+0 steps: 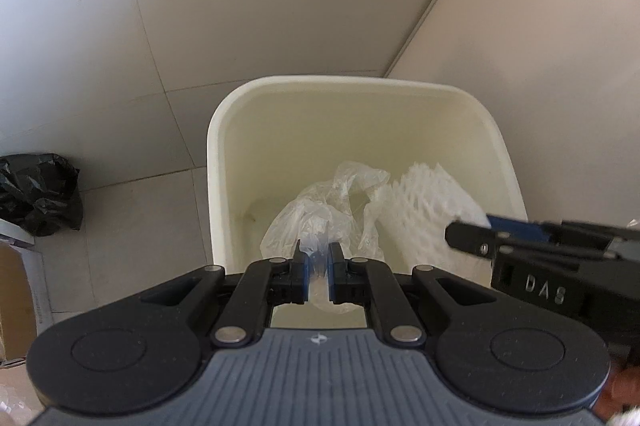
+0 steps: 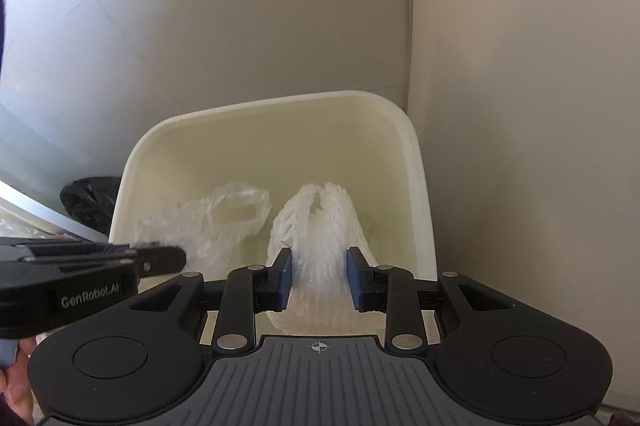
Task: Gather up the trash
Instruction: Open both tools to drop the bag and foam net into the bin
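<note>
Holding both tools over cream plastic trash bin (image 1: 218,162), pointed steeply down into it. Left tool (image 1: 319,260) nearly closed, blue pads pinching a crumpled clear plastic bag (image 1: 320,210) that hangs inside the bin. Right tool (image 2: 319,274) partly open, pads pressed on both sides of white foam mesh wrap (image 2: 320,226), also hanging inside the bin, just beside the bag. Bin standing on tiled floor (image 1: 120,66) against a wall (image 2: 520,106). Black plastic bag (image 1: 38,198) lying on floor, left of bin.
</note>
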Available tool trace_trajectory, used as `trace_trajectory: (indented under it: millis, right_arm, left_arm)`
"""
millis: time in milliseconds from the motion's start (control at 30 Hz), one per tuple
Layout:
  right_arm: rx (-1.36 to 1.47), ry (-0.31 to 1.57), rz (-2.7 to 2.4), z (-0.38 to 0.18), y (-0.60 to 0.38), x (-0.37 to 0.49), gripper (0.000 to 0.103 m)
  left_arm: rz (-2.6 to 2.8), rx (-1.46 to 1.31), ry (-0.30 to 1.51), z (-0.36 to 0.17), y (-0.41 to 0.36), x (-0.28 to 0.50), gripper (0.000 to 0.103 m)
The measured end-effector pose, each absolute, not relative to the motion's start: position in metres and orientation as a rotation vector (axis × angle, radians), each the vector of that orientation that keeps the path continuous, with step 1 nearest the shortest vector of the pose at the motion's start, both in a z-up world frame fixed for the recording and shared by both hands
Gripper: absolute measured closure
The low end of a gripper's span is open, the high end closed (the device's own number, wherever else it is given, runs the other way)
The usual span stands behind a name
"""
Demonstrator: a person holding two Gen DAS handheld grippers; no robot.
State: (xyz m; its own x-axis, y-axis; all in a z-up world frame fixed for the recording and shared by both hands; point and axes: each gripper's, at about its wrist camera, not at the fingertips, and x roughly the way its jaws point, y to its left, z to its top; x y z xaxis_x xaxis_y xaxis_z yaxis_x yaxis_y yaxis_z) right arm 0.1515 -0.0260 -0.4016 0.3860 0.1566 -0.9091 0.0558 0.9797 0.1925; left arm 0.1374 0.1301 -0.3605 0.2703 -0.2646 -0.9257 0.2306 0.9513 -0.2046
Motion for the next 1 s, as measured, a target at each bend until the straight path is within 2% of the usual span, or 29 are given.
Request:
trace_trajectory:
  millis: [267,400,433,533,633,800,1000]
  right_arm:
    - [0.201,1.143,0.079,-0.394,-0.033,0.129,0.072]
    - [0.211,1.149,0.077,-0.4,-0.039,0.122,0.065]
    - [0.219,1.15,0.074,-0.4,-0.041,0.12,0.057]
    - [0.254,1.142,0.063,-0.397,-0.05,0.112,0.043]
    - [0.274,1.141,0.047,-0.395,-0.059,0.107,0.038]
    - [0.286,1.142,0.036,-0.388,-0.07,0.1,0.035]
    - [0.299,1.141,0.034,-0.37,-0.071,0.094,0.023]
  left_arm:
    - [-0.335,0.034,1.253,-0.354,0.126,0.134,0.089]
    - [-0.334,0.049,1.24,-0.348,0.123,0.129,0.077]
    - [-0.341,0.05,1.237,-0.345,0.123,0.127,0.075]
    - [-0.352,0.063,1.223,-0.338,0.121,0.128,0.058]
    - [-0.362,0.065,1.214,-0.335,0.118,0.122,0.044]
    - [-0.383,0.073,1.199,-0.324,0.114,0.111,0.033]
    - [-0.411,0.074,1.174,-0.296,0.115,0.096,0.025]
